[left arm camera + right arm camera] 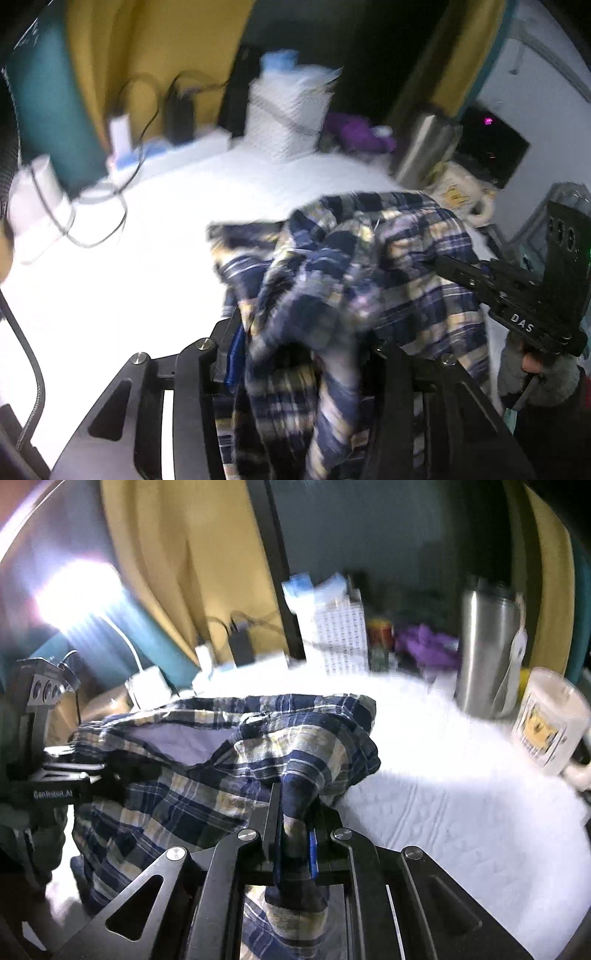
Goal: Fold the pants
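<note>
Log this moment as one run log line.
task: fold pants | right gripper: shut on plaid pants | left gripper: pants bunched between jaws | surface: white table

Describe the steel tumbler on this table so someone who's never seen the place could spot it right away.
Start at the white table cover and look past the plaid pants to its far right corner. There the steel tumbler stands upright beside a white printed mug, with purple cloth on its other side. It is the only tall, bare metal cylinder there.

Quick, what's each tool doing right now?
Left tool: jaws apart, plaid pants bunched between them; grip unclear.
Right tool: shut on the pants.
</note>
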`<action>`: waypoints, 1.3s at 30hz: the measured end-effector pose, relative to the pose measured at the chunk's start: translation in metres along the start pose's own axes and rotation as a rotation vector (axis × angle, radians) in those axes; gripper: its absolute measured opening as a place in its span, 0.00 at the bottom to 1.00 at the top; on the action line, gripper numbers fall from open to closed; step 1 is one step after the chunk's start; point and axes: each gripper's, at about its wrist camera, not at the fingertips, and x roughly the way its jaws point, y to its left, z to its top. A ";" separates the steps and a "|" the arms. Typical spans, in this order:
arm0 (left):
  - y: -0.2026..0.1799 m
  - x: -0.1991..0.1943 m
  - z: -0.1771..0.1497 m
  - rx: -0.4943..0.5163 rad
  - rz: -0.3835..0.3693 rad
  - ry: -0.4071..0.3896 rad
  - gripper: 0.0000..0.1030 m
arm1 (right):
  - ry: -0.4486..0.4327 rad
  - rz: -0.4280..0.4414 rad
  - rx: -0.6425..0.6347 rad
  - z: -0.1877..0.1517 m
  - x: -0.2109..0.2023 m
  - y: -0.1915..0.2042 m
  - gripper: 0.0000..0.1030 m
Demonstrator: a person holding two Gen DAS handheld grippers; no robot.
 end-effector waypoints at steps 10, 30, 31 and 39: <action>0.032 -0.001 -0.010 -0.013 0.048 0.063 0.67 | 0.087 -0.021 0.055 -0.011 0.024 -0.011 0.16; -0.005 0.041 -0.018 0.073 -0.083 0.107 0.61 | 0.152 0.096 0.043 -0.016 0.039 0.001 0.86; -0.007 0.041 -0.019 0.079 -0.085 0.104 0.56 | 0.156 0.105 0.036 -0.015 0.043 0.004 0.82; -0.022 0.033 -0.026 0.104 -0.079 0.040 0.19 | 0.140 0.080 0.011 -0.011 0.044 0.012 0.20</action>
